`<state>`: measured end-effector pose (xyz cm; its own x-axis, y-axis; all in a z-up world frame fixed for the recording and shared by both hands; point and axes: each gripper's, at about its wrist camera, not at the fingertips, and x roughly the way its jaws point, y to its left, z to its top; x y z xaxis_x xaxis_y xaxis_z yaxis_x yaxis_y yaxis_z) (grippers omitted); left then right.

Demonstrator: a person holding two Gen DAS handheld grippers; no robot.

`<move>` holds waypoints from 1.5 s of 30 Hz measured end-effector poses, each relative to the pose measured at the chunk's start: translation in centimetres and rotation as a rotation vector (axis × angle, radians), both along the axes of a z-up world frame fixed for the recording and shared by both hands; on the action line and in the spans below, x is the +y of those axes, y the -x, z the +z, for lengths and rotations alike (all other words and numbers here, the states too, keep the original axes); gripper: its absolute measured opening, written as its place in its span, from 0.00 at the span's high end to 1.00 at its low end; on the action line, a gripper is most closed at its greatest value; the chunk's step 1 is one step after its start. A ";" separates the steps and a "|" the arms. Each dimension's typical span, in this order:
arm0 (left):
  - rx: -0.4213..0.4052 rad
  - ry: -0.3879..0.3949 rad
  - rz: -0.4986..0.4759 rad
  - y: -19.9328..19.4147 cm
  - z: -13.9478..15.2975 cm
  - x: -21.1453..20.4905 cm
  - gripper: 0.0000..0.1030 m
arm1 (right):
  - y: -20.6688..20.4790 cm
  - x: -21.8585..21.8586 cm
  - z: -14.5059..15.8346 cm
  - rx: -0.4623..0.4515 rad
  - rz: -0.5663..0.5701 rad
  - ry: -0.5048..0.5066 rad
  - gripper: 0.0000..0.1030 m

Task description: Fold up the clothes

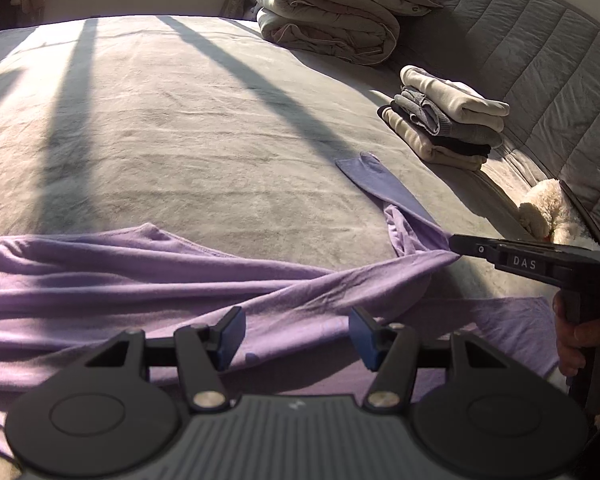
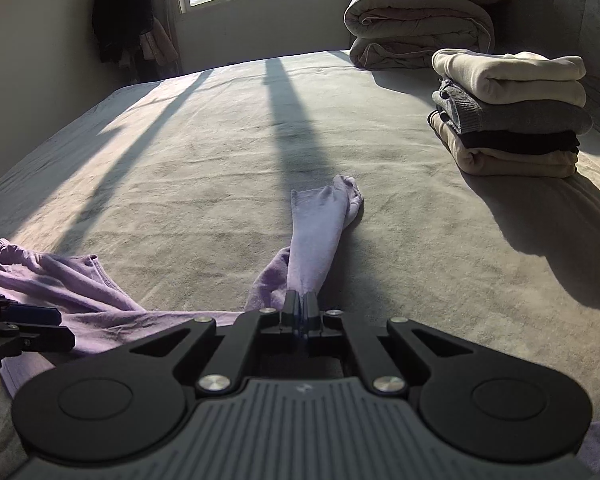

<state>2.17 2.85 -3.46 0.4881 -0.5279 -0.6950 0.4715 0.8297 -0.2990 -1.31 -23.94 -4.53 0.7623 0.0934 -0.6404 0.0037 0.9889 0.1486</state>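
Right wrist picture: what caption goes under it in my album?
Right gripper pinches the purple shirt on a sunlit bed.

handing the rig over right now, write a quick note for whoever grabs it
Left gripper: open, hovering over the bunched purple shirt, holding nothing.
Right gripper: shut on the shirt near where its sleeve starts.
Done: a stack of folded clothes sits on the bed by the headboard.
Left: spread the shirt flat, fold it, add it to the stack.
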 end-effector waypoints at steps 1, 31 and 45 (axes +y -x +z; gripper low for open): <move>0.008 0.014 -0.007 0.0 0.0 -0.3 0.44 | 0.3 -0.2 -0.3 0.018 0.005 -0.010 0.99; 0.144 0.104 0.180 -11.6 -3.6 -15.7 0.61 | -0.8 -12.2 1.0 0.087 -0.185 -0.406 0.55; 0.062 0.192 0.094 -9.2 0.1 -17.9 1.00 | 0.0 -15.8 1.1 0.071 -0.264 -0.499 0.55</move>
<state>11.38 -15.03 -3.36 0.5009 -0.6081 -0.6159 0.3711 0.7938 -0.4819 -1.33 -39.79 -3.46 0.7574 0.2101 -0.6182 0.2683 0.7630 0.5880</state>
